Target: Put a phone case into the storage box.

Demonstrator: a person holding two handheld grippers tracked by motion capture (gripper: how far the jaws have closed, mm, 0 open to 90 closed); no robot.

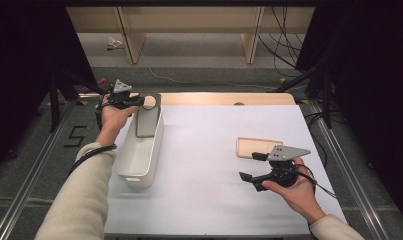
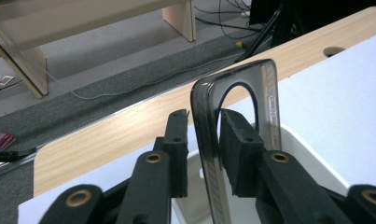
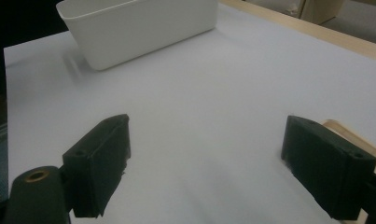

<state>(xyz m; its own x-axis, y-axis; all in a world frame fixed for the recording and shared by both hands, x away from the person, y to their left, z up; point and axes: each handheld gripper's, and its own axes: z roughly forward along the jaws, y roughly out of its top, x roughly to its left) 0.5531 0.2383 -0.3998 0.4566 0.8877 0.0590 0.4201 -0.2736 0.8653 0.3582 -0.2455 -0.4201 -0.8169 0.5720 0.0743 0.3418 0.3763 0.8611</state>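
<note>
At the desk's far left corner, your left gripper (image 1: 139, 101) shows the grey phone case (image 2: 213, 154) upright between slightly parted jaws, above the white bin (image 1: 139, 150). Your right gripper (image 3: 204, 163) gapes empty near the tan case (image 1: 249, 146); white desk cover (image 1: 199, 165), carpet beyond.

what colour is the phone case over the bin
Smoky translucent grey phone case, clearest in the left gripper view.

On the worktop (image 1: 209, 200) the bin (image 1: 134, 170) lies at the left side, and the phone case (image 1: 147, 120) leans inside its far end. The left gripper (image 1: 137, 101) is at that far end, with the case between its fingers (image 2: 176, 149). At the right side the tray (image 1: 249, 146) lies flat, and the right gripper (image 1: 252, 167) is just in front of it.
</note>
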